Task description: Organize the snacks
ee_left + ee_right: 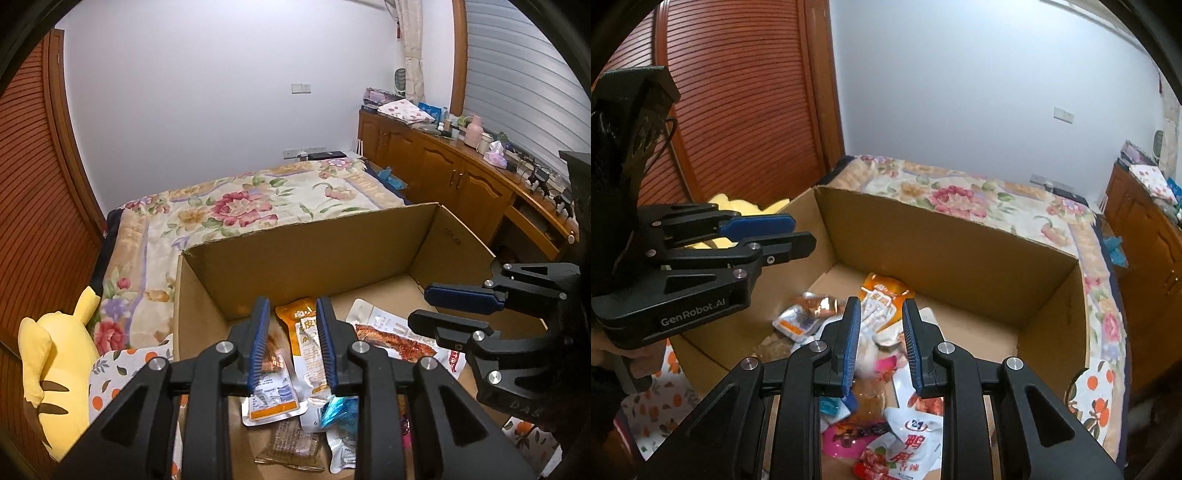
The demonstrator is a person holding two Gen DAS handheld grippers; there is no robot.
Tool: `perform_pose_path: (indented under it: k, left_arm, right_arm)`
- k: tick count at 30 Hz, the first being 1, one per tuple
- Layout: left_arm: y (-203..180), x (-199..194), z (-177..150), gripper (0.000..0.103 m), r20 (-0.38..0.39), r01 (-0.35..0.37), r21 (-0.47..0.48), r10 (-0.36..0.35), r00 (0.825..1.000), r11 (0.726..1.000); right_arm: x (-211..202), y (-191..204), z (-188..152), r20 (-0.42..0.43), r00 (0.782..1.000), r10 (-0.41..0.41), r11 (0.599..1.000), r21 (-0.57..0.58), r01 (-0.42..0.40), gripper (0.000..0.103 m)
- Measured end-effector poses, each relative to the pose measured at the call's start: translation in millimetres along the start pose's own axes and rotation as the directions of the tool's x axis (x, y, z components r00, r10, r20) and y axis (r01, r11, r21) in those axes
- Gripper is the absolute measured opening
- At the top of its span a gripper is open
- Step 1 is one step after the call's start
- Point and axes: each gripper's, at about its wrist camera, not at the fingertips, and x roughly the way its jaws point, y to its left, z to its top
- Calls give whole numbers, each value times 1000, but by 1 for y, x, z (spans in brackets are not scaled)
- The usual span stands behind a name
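Observation:
A brown cardboard box [306, 243] [945, 236] sits on the bed with several snack packets inside. An orange-and-white packet [308, 332] [882, 295] lies near the far wall, a clear packet with an orange label [271, 391] [798, 321] to its left, and a white packet with red meat print [391, 338] [916, 443] to the right. My left gripper [291, 314] [803, 232] is open and empty above the packets. My right gripper [879, 310] [419, 302] is open and empty over the box's middle.
The box rests on a floral bedspread [258, 195] [979, 192]. A yellow plush toy [55, 362] lies left of the box. A wooden louvred wardrobe [738, 92] stands on the left and a cluttered wooden sideboard [461, 173] on the right. An orange-print cloth [1097, 387] lies under the box.

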Motion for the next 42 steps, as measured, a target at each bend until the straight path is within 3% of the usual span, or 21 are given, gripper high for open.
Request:
perform_pose_path:
  k: [4, 6, 11, 13, 21, 29, 33, 42]
  left_arm:
    - [2, 2, -1, 34, -6, 0, -6, 0, 1000, 1000]
    - [2, 2, -1, 44, -5, 0, -9, 0, 1000, 1000]
    - [2, 0, -3, 56, -2, -22, 0, 22, 1000, 1000]
    - [2, -3, -4, 69, 10, -28, -4, 28, 1000, 1000]
    - [5, -11, -5, 90, 34, -64, -9, 64, 997, 998]
    - [7, -25, -9, 93, 63, -73, -25, 75, 995, 997]
    - [2, -40, -13, 93, 113, -104, -34, 107, 988, 994]
    - [-7, -82, -23, 93, 197, -97, -47, 105, 975, 994]
  right_arm:
    - [1, 0, 0, -6, 1000, -10, 1000, 6, 10, 25]
    - [0, -1, -1, -5, 1000, -16, 1000, 14, 16, 32]
    - [-4, -4, -1, 11, 999, -38, 998, 49, 37, 55]
    - [-8, -8, -3, 20, 998, -56, 996, 70, 55, 60]
    - [-21, -18, -8, 51, 992, -116, 988, 110, 110, 80]
    - [-33, -26, -10, 80, 985, -150, 980, 147, 138, 89]
    - [-41, -24, -12, 89, 980, -178, 975, 147, 164, 90]
    - [-65, -18, -18, 130, 971, -202, 969, 168, 180, 91]
